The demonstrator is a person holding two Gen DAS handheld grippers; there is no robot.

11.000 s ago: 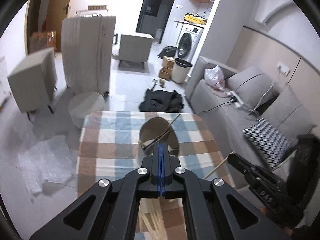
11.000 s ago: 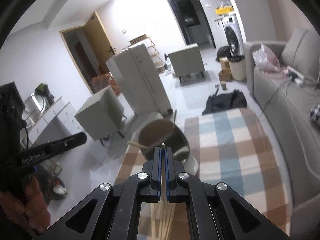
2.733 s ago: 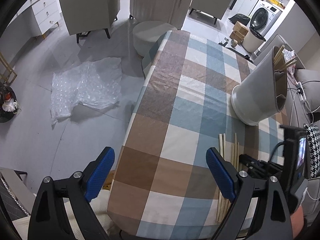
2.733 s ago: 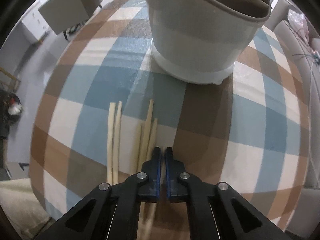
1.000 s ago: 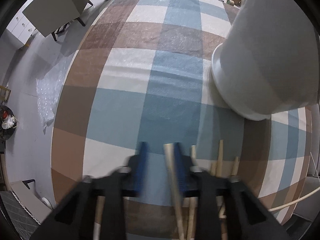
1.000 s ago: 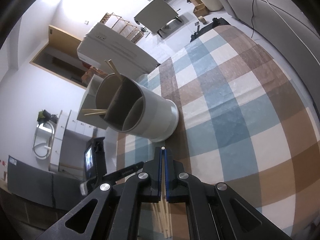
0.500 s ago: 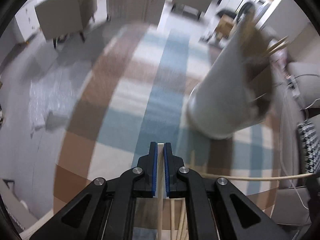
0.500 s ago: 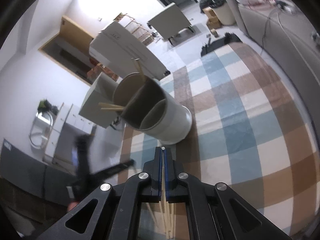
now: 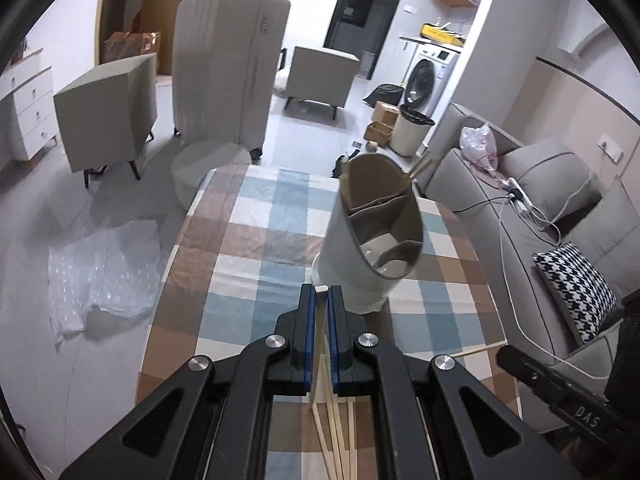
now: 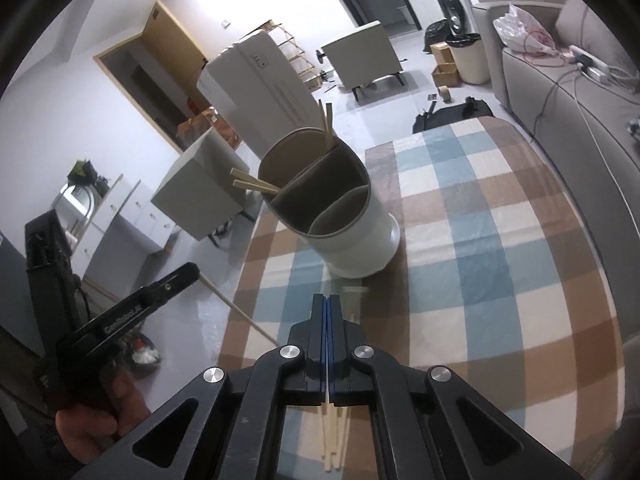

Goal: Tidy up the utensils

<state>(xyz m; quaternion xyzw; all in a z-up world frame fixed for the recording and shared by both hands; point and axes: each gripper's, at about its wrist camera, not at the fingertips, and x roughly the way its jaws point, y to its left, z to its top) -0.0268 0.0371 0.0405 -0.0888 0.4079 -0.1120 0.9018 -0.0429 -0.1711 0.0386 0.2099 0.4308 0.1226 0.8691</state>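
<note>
Slim wooden chopstick (image 9: 321, 289) between tongs (image 9: 321, 300)

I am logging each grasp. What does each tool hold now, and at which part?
Each holds one chopstick near one end. The left tool pinches a chopstick; the right tool another. Only short tips show past the fingertips.

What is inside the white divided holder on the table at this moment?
The white holder has three compartments. Four wooden chopsticks stick out of the far compartment in the right wrist view. The other two look empty, but their walls hide their bottoms.
</note>
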